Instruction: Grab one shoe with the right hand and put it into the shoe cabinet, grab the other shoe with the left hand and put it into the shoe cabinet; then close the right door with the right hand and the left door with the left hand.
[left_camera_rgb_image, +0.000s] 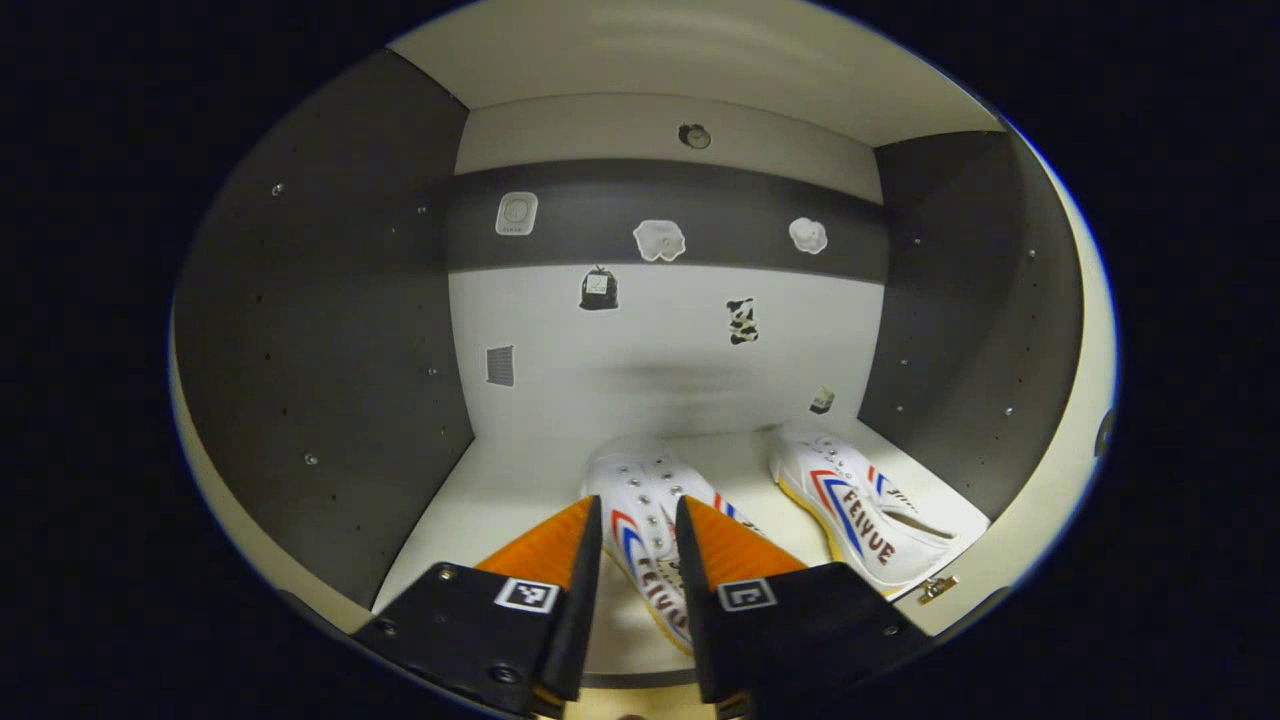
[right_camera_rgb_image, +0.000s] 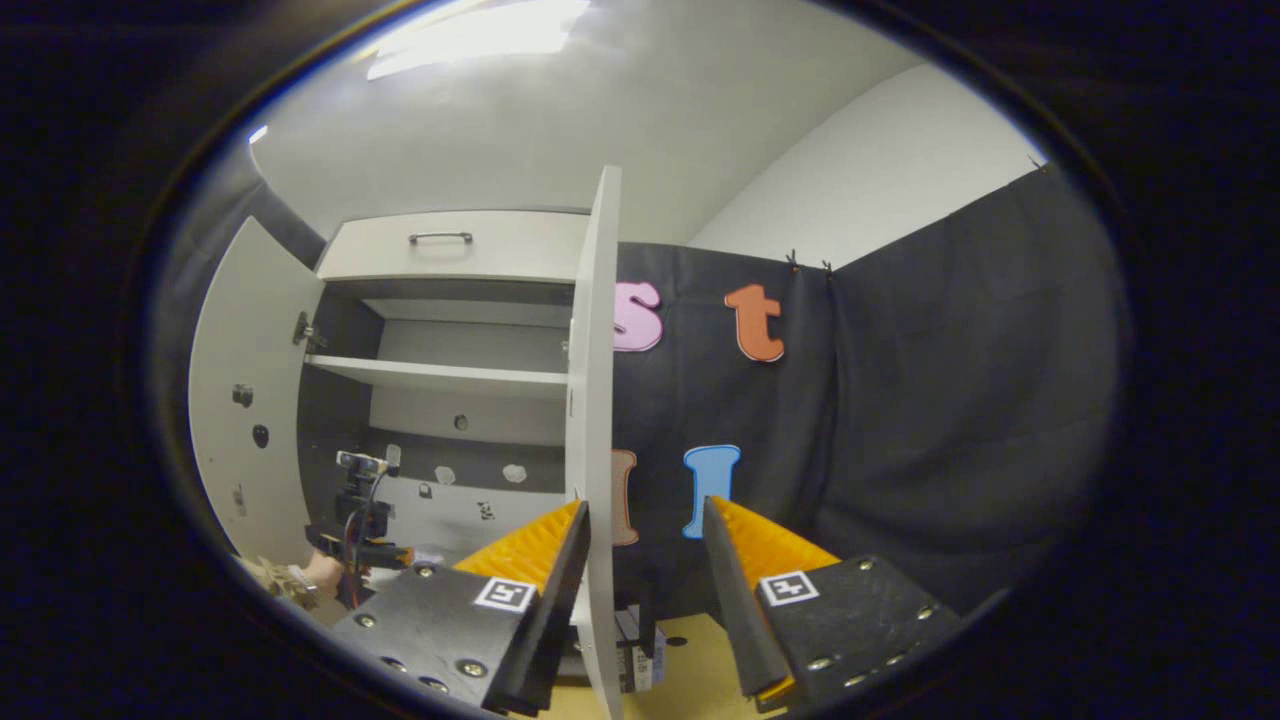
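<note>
Left gripper view: the left gripper (left_camera_rgb_image: 640, 545) reaches into the shoe cabinet (left_camera_rgb_image: 320, 340), its fingers parted by a narrow gap that straddles the left shoe (left_camera_rgb_image: 648, 500). That shoe lies on the cabinet floor (left_camera_rgb_image: 500, 490); whether the fingers press on it or merely flank it cannot be told. The right shoe (left_camera_rgb_image: 860, 500) rests on the same floor at four o'clock, near the right wall and apart from the first. Both shoes are judged stowed; release of the left one is unconfirmed. Small stickers dot the back panel (left_camera_rgb_image: 660, 360); nothing obstructs withdrawal.

Right gripper view: the right gripper (right_camera_rgb_image: 645, 540) stands open and empty, fingers either side of the edge of the right door (right_camera_rgb_image: 592, 400), not touching it as far as shows. That door stands wide open, edge-on to the camera. The left door (right_camera_rgb_image: 245, 400) is open too, at nine o'clock. A shelf (right_camera_rgb_image: 440, 375) and a drawer (right_camera_rgb_image: 450, 245) sit above. At eight o'clock a hand (right_camera_rgb_image: 315, 575) holding the other gripper occupies the opening; it is judged to need clearing before either door shuts. Both closures remain outstanding.
</note>
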